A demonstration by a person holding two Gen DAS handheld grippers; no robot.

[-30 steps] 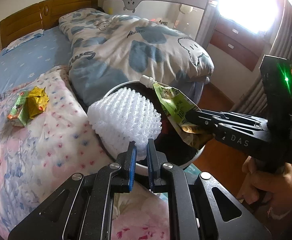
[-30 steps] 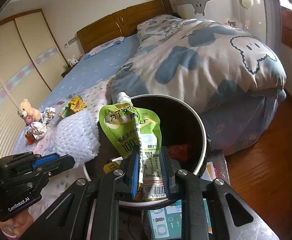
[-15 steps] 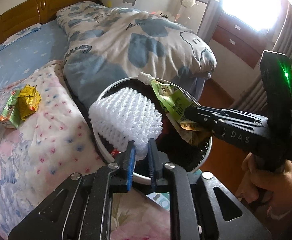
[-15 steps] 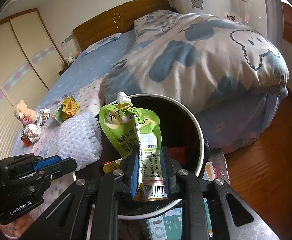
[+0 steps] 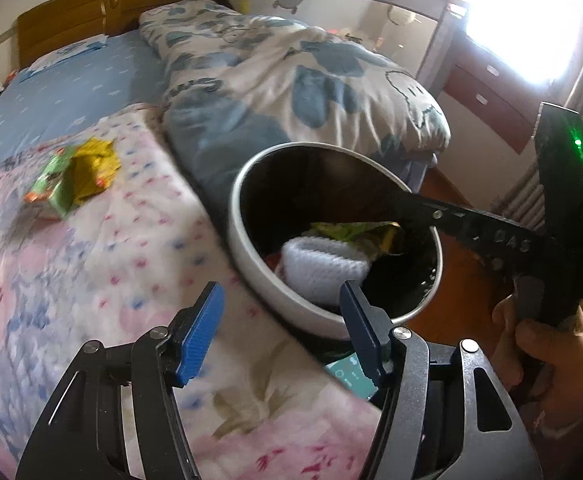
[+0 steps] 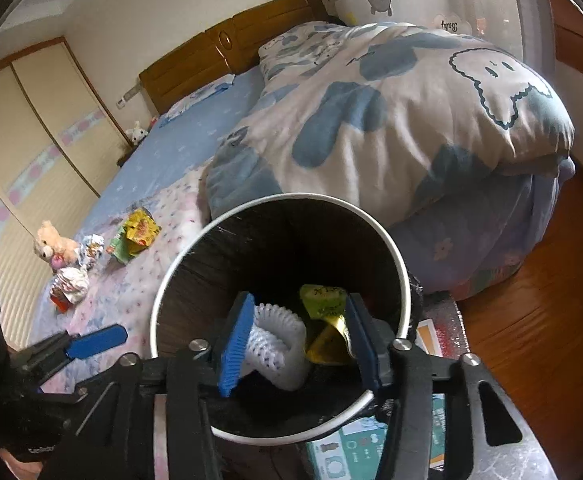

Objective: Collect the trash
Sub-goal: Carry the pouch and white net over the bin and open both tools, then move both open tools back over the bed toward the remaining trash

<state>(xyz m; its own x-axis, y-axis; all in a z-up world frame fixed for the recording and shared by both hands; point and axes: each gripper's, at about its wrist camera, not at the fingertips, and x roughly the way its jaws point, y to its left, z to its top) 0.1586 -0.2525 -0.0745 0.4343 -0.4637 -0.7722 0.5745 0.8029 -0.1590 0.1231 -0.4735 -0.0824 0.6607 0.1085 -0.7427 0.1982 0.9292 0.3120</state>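
A white-rimmed black trash bin (image 5: pixel 251 272) (image 6: pixel 159 292) stands beside the bed. Inside it lie a white foam net (image 5: pixel 323 268) (image 6: pixel 279 344) and a green drink pouch (image 5: pixel 355 232) (image 6: pixel 323 300). My left gripper (image 5: pixel 281 328) is open and empty, just in front of the bin's near rim. My right gripper (image 6: pixel 295 344) is open and empty, over the bin's mouth; it also shows in the left wrist view (image 5: pixel 491 236), reaching in from the right. A green and yellow wrapper (image 5: pixel 75 176) (image 6: pixel 135 236) lies on the bedspread.
More crumpled wrappers (image 6: pixel 71 284) and a small teddy bear (image 6: pixel 53 244) lie at the bed's left side. A folded blue-and-white duvet (image 5: pixel 303 80) is behind the bin. A teal box (image 6: pixel 367 444) sits under the bin. Wooden floor (image 6: pixel 551 320) is to the right.
Both grippers have opened. The foam net and the green pouch have dropped from the jaws into the bin.
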